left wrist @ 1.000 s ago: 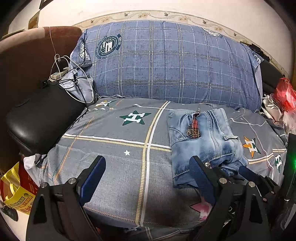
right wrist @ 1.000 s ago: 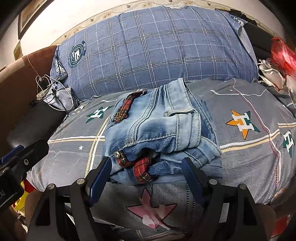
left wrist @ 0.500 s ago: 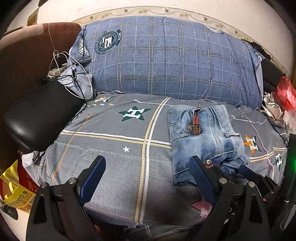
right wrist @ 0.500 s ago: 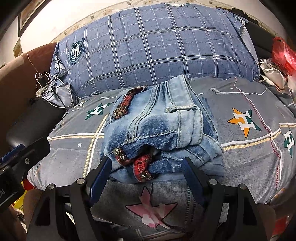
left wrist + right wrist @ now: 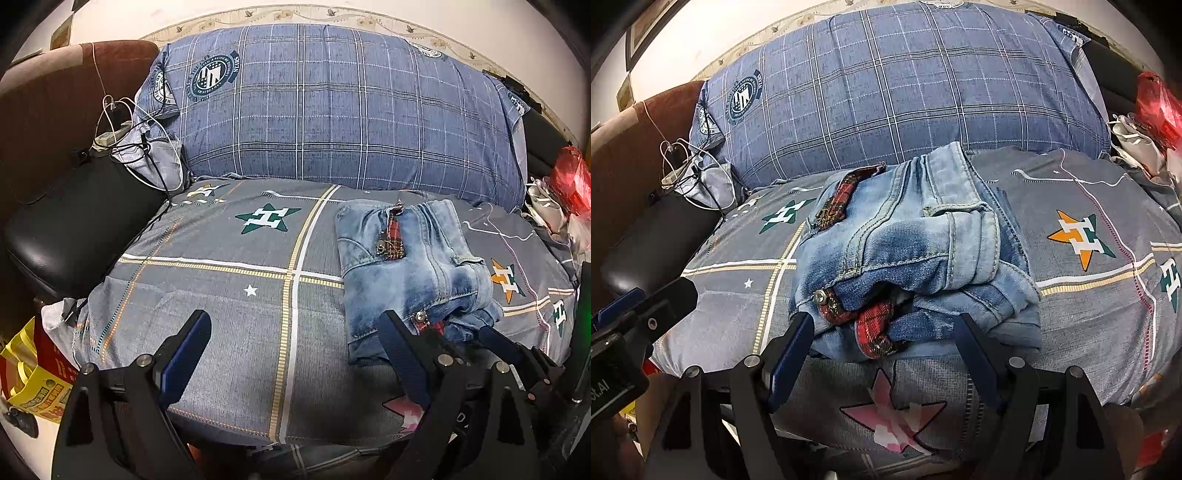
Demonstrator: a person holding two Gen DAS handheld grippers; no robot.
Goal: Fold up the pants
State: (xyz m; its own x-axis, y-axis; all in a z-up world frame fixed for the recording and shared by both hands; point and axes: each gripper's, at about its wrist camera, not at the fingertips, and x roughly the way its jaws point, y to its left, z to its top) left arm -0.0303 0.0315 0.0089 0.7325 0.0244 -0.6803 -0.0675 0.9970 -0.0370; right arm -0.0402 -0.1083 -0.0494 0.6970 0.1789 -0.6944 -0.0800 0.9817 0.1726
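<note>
Hovering with its 2 blue-padded fingers spread wide, the left gripper [image 5: 291, 338] held nothing; only the grey star-print cushion [image 5: 229, 280] showed between its fingers. Far off to its left lay a black leather seat [image 5: 70, 229] with a tangle of white and black cables [image 5: 136, 147], and a yellow bag [image 5: 33, 384] sat low beside its left finger. Straight ahead, beyond the cushion, a blue plaid pillow [image 5: 332, 122] leaned against the wall. The folded pants [image 5: 410, 273], light-blue denim with red tartan trim, lay on the cushion ahead and to the right of this gripper, its right finger overlapping their near edge in the picture.

The right gripper [image 5: 881, 332] also stood spread and empty, its fingers flanking the near edge of the pants [image 5: 908, 243], whether touching I could not tell. A red plastic bag [image 5: 1156, 103] sat far off to its right.
</note>
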